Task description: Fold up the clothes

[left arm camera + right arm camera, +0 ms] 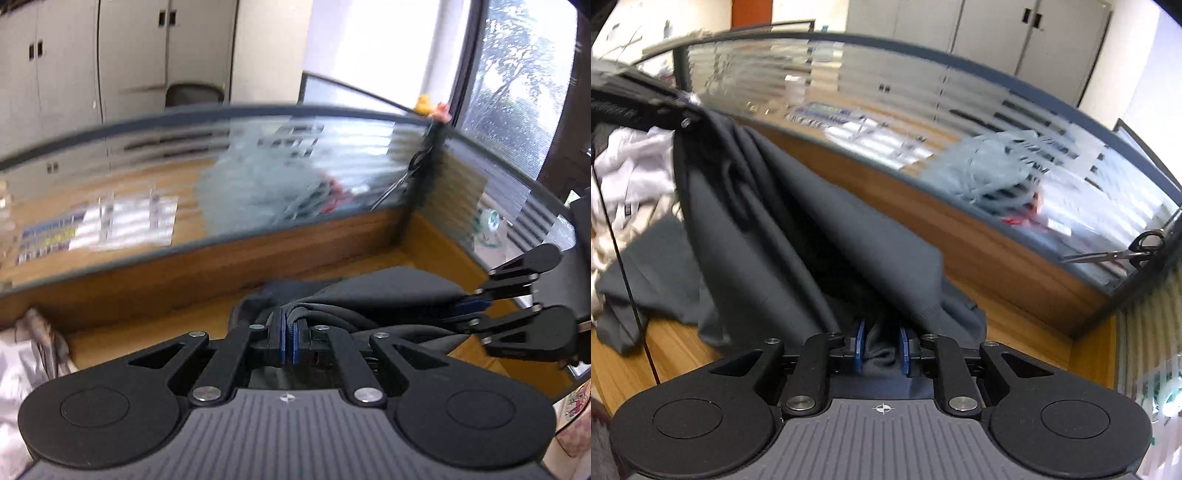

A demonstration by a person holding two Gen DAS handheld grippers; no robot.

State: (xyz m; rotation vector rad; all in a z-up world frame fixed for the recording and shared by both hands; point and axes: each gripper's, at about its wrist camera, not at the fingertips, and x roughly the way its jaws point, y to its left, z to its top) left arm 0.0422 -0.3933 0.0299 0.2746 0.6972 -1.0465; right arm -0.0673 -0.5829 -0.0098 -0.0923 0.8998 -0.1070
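A dark grey garment [798, 236] hangs stretched between both grippers above the wooden desk [1004, 325]. My left gripper [290, 341] is shut on a bunched edge of the dark grey garment [369, 295], its blue pads pressed together. My right gripper [882, 349] is shut on another fold of it, with cloth filling the gap between the pads. In the left wrist view the right gripper [476, 310] enters from the right, pinching the same cloth. The left gripper [661, 107] shows at the upper left of the right wrist view, holding the garment's top. A lower part of the garment lies on the desk.
A ribbed glass partition [229, 177] with a wooden base [207, 266] closes the desk's far side and right side. A pile of white clothes [624, 170] lies at the left. Scissors [1123, 253] hang on the partition corner. A thin dark cable [617, 236] crosses the left.
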